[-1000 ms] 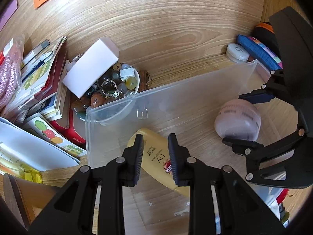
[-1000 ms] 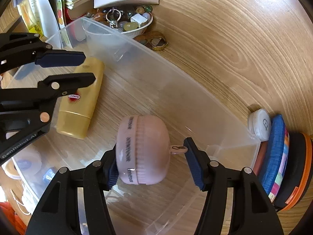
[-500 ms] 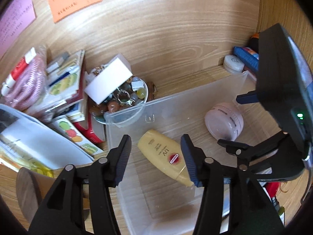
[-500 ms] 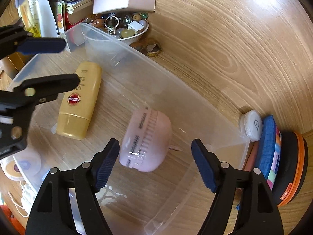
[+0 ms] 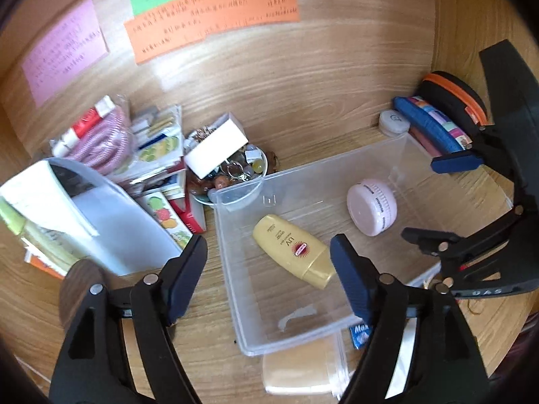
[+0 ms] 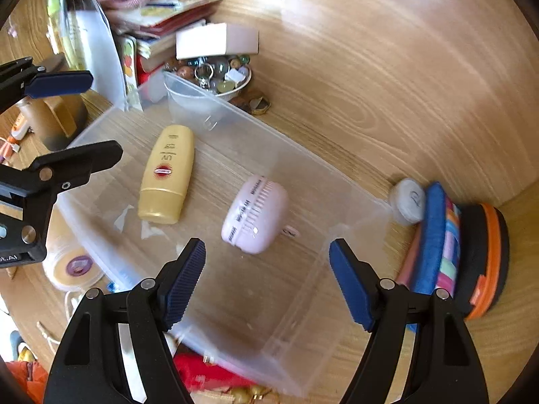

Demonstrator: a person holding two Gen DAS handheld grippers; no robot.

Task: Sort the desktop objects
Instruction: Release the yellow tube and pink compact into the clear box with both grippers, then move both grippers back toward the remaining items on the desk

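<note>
Wood desk (image 5: pixel 303 77): clear bin (image 5: pixel 235 269) w/ yellow tube (image 5: pixel 293 250) & pink jar (image 5: pixel 370 208); both hand-held grippers wide, left opening.

The handwriting on the orange paper note (image 5: pixel 212 17) above the left gripper (image 5: pixel 269 269) is too blurred to read. Below its right finger, a small blue packet (image 5: pixel 358 335) lies mostly hidden.

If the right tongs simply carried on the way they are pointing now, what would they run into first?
Most likely the floor of the clear plastic bin. The open right tongs point down into it, just short of the pink round case; depth is hard to judge here.
</note>
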